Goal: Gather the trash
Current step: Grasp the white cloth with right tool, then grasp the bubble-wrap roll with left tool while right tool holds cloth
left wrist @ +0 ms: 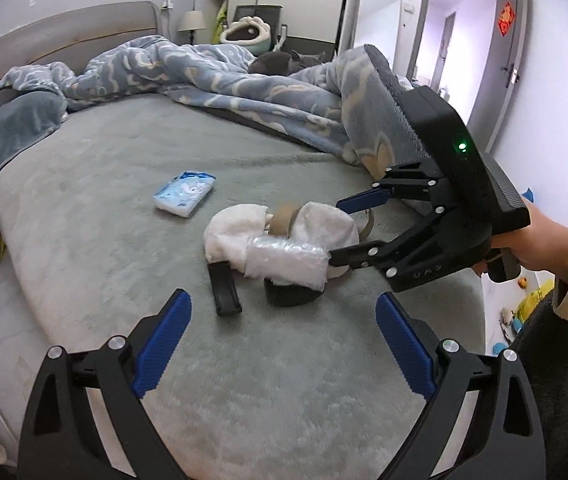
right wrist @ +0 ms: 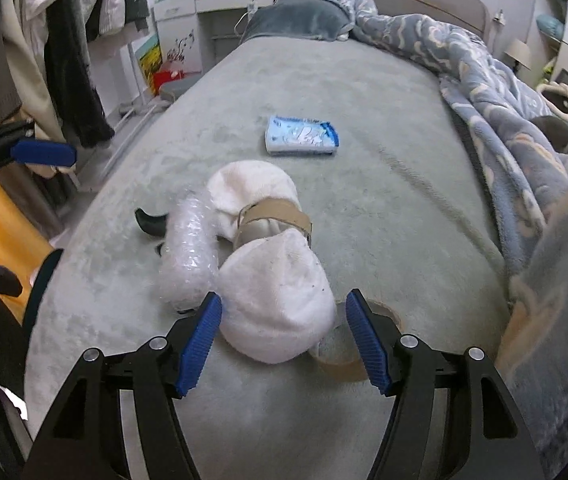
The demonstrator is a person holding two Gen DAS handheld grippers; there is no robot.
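Observation:
A pile of trash lies on the grey bed: a white fluffy cloth [right wrist: 280,300] banded by a brown cardboard strip [right wrist: 276,212], a bubble-wrap roll [right wrist: 192,256], black plastic pieces [left wrist: 226,288] and a tape roll [right wrist: 347,356]. The pile also shows in the left wrist view [left wrist: 284,236]. My right gripper [right wrist: 284,340] is open, its fingers either side of the cloth's near end; it also shows in the left wrist view [left wrist: 333,232]. My left gripper [left wrist: 284,344] is open and empty, short of the pile.
A blue-and-white tissue pack [left wrist: 184,193] lies beyond the pile, also in the right wrist view [right wrist: 301,136]. A blue patterned duvet [left wrist: 244,80] is bunched along the far side with a grey cat [left wrist: 284,62] behind it. Hanging clothes [right wrist: 84,40] and a dresser stand beside the bed.

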